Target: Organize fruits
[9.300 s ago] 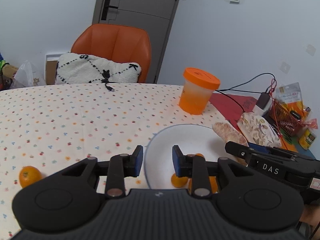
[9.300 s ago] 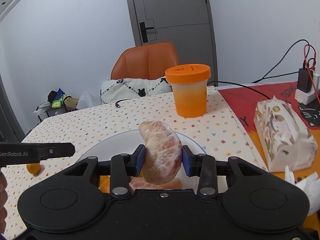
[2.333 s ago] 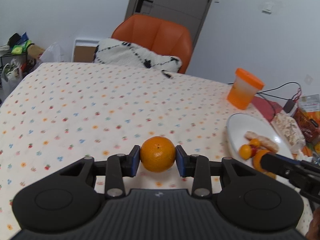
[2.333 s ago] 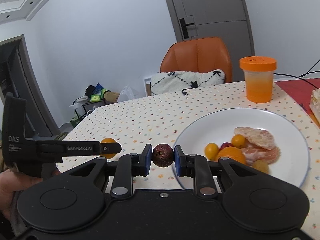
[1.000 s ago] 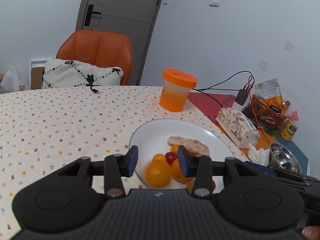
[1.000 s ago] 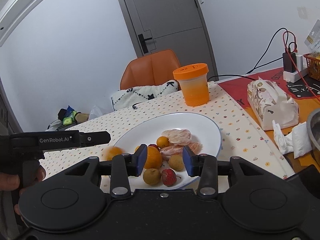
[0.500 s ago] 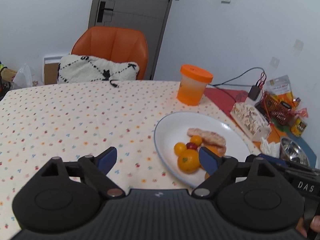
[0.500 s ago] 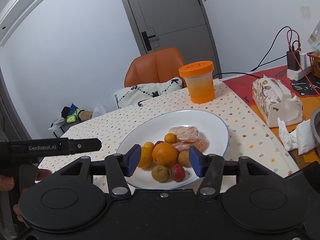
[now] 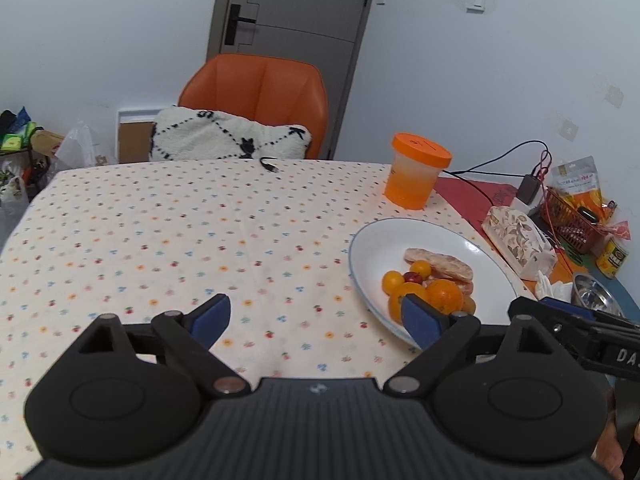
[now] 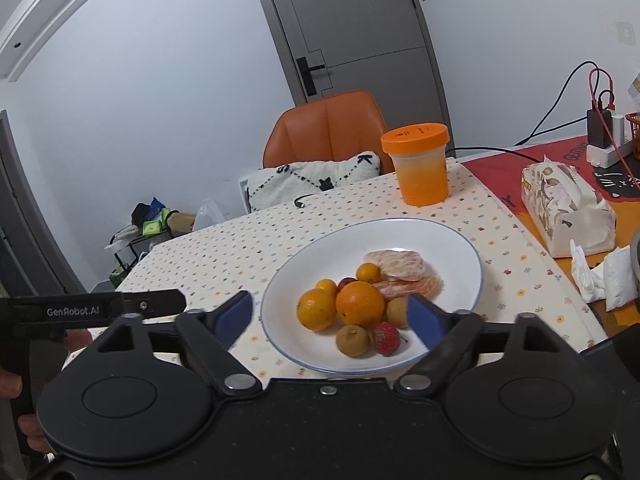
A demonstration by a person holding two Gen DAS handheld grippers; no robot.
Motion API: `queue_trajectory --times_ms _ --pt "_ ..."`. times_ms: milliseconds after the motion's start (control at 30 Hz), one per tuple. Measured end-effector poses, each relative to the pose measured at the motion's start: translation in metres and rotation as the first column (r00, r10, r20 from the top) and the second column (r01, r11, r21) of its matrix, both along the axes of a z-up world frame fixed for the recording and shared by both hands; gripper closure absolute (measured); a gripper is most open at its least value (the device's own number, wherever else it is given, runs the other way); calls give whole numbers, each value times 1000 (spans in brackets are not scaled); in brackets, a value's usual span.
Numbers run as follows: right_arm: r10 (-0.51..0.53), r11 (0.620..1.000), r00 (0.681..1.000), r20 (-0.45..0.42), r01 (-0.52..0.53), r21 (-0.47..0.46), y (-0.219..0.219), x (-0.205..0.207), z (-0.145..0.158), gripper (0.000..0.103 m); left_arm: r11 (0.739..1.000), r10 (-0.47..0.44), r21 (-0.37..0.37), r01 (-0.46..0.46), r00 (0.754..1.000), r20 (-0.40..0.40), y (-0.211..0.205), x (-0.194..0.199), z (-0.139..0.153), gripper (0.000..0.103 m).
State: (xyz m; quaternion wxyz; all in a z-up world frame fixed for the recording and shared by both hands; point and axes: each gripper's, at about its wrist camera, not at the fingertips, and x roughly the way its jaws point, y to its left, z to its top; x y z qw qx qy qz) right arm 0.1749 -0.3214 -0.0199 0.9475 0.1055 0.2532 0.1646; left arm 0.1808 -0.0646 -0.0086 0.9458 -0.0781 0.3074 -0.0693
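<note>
Both tools stand wide open and hold nothing: the left tool (image 9: 316, 316) hangs over bare cloth of the bench covered in a cream dotted tablecloth (image 9: 160, 240), and the right tool (image 10: 330, 314) hovers at the near rim of the white round ceramic plate with a thin blue edge (image 10: 460, 240). The fruit is gathered on that plate, at about four o'clock in the left wrist view and dead centre in the right: two round oranges (image 10: 360, 304) side by side, small yellow-orange kumquat-like fruits (image 10: 368, 273), two brownish round fruits (image 10: 353, 340), a red strawberry (image 10: 386, 338) at the six o'clock rim, and peeled pale citrus segments (image 10: 400, 264) toward one o'clock. No loose fruit shows on the cloth, so the sorting looks close to done. The main risk is the heap itself: the round fruits lean on one another near the plate's low front edge, and a nudge from the right tool's spread fingers could roll the strawberry or a brown fruit over the rim onto the bench. The peeled segments are soft and would bruise or tear under a hard pinch. At twelve o'clock beyond the plate stands a translucent orange plastic jar with an orange lid (image 10: 418, 164); a careless forward sweep could tip it.
</note>
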Motion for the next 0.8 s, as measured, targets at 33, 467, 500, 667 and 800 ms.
queue_trajectory --times_ms 33,467,500,667,800 --pt "-1 1000 1000 3 1 2 0 0 1 8 1000 6 1 -6 1000 4 2 -3 1 7" --pt "9 1000 1000 14 -9 12 12 -24 16 0 997 79 -8 -79 997 25 29 -32 18 0" --pt "11 1000 1000 13 -11 12 13 -26 17 0 997 81 -3 -81 996 28 29 -34 20 0" --pt "8 1000 999 34 -8 6 15 -39 25 0 995 93 26 -95 994 48 28 -48 27 0" --pt "0 1000 999 38 0 16 13 -46 30 0 995 88 36 -91 994 61 28 -59 33 0"
